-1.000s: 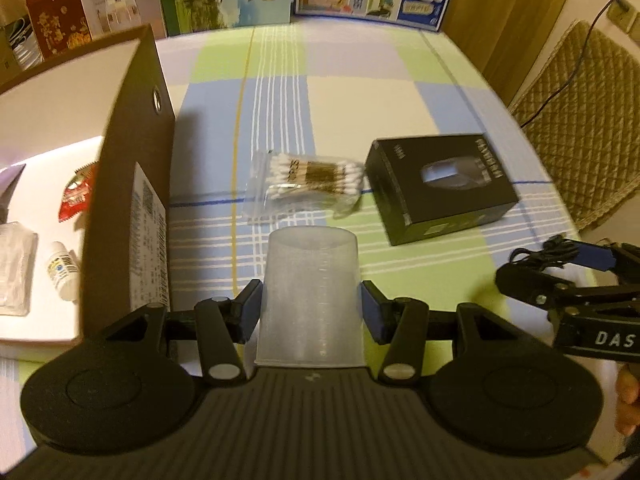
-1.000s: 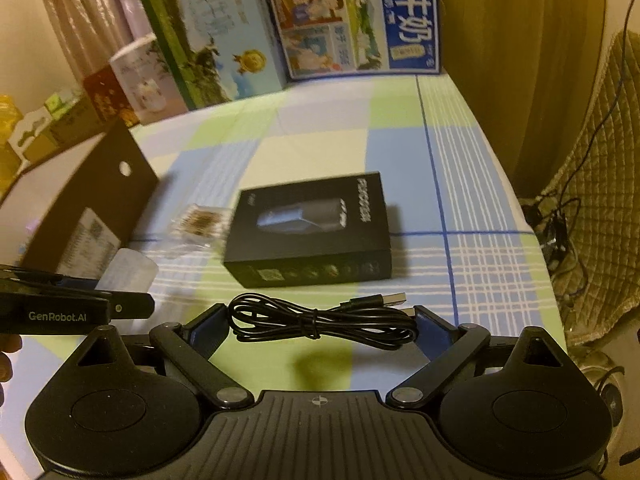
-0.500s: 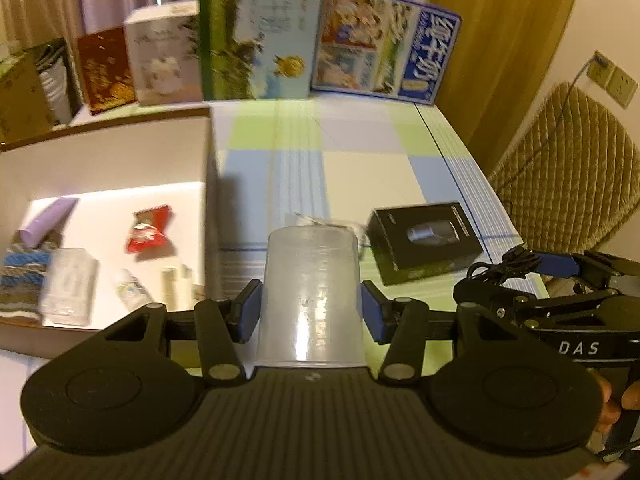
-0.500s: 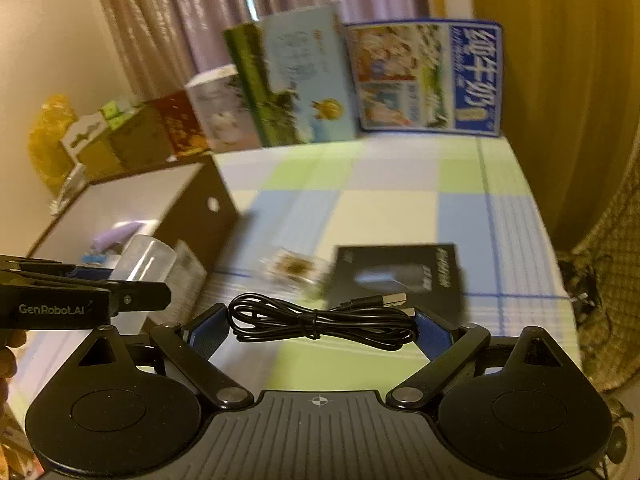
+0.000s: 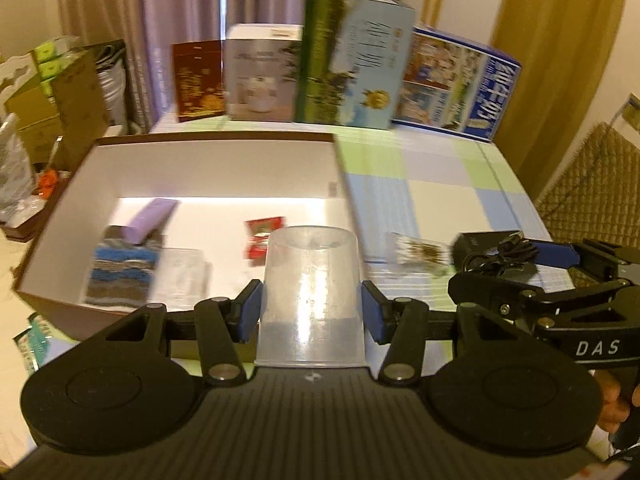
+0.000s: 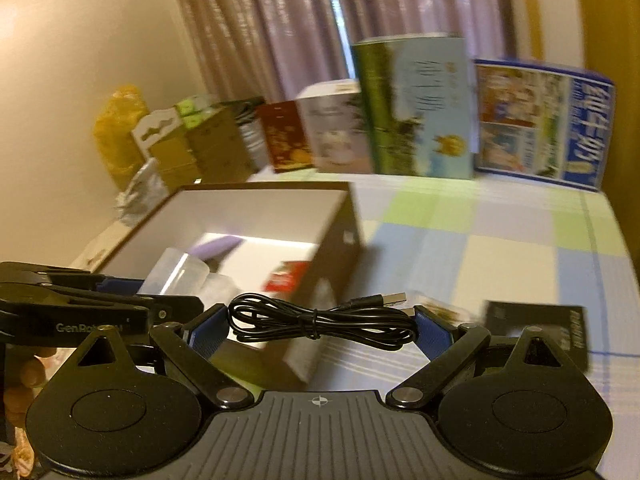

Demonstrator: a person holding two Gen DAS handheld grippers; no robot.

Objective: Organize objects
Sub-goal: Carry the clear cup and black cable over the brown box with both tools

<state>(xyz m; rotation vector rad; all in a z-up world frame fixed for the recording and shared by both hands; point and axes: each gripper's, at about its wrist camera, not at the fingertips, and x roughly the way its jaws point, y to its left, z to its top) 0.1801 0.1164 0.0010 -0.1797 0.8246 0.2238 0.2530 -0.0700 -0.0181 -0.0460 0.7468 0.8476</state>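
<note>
Left gripper [image 5: 312, 312] clamped on clear plastic cup [image 5: 311, 296], held inverted above near edge of open cardboard box [image 5: 224, 138]. Right gripper [image 6: 320, 330] closed on bundled black USB cable [image 6: 320, 320], raised beside box's right wall. Inside box: purple tube [image 5: 151, 220], red packet [image 5: 262, 234], striped cloth [image 5: 122, 276]. Cotton-swab bag [image 5: 418, 252], black carton [image 6: 536, 322] on checked tablecloth [image 5: 432, 184].

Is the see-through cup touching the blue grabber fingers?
Touching. In the left wrist view, the left gripper has both blue fingers pressed against the sides of the cup, with no gap showing.
</note>
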